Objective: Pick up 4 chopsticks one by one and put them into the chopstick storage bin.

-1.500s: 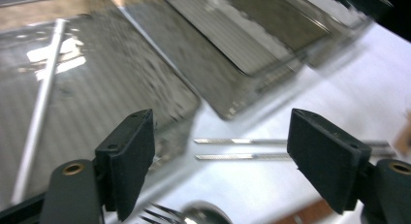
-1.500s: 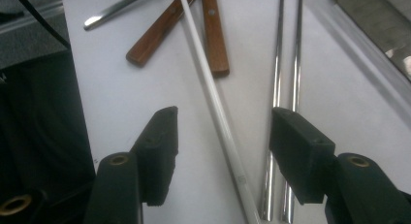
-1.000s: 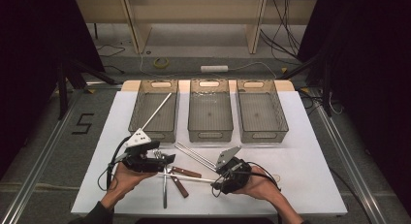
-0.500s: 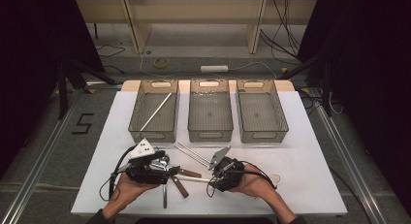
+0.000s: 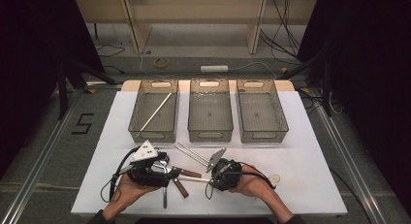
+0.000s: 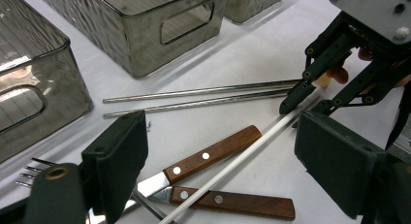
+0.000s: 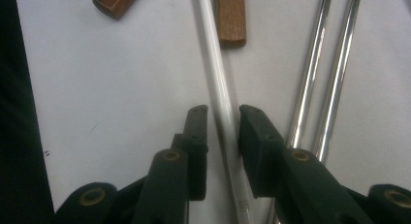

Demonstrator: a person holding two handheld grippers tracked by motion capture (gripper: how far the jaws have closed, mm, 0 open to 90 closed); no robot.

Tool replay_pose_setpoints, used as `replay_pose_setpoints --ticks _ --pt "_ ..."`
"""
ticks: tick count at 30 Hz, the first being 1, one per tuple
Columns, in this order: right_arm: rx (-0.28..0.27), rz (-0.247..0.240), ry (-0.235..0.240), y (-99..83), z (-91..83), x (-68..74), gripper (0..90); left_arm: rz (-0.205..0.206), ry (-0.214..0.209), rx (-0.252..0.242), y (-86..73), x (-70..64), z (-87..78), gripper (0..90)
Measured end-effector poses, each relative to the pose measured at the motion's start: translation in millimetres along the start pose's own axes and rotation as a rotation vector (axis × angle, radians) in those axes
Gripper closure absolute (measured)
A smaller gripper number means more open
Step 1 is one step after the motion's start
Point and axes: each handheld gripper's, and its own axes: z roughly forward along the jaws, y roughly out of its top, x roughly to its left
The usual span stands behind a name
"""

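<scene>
A white chopstick (image 5: 196, 179) lies on the white table (image 5: 310, 175) between my two grippers. My right gripper (image 7: 224, 110) straddles one end of this chopstick (image 7: 218, 78), jaws a little apart, with thin gaps on both sides. In the left gripper view that right gripper (image 6: 303, 100) sits over the far end of the stick (image 6: 232, 163). My left gripper (image 6: 223, 127) is wide open above two wood-handled knives (image 6: 213, 153) and holds nothing. In the high view the left gripper (image 5: 167, 171) faces the right gripper (image 5: 212, 179).
Two metal chopsticks (image 5: 191, 153) lie just beyond the grippers, and a fork (image 5: 165, 200) lies near the front edge. Three clear bins stand at the back: the left bin (image 5: 140, 133) holds another white chopstick (image 5: 156, 111), the middle bin (image 5: 209, 136) and right bin (image 5: 264, 136) look bare.
Both hands have shifted slightly toward the table's front. The right gripper has slid left onto the end of the white chopstick.
</scene>
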Motion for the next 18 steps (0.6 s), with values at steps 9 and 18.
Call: replay_pose_setpoints --ticks 9,18 --pt "-0.003 -0.053 -0.006 1.5 1.5 3.2 80.0 0.000 -0.003 0.007 0.0 -1.0 1.9 19.3" --pt "0.008 -0.123 -0.006 2.6 0.6 7.5 84.8 0.019 -0.010 0.025 0.1 -1.7 2.4 19.8"
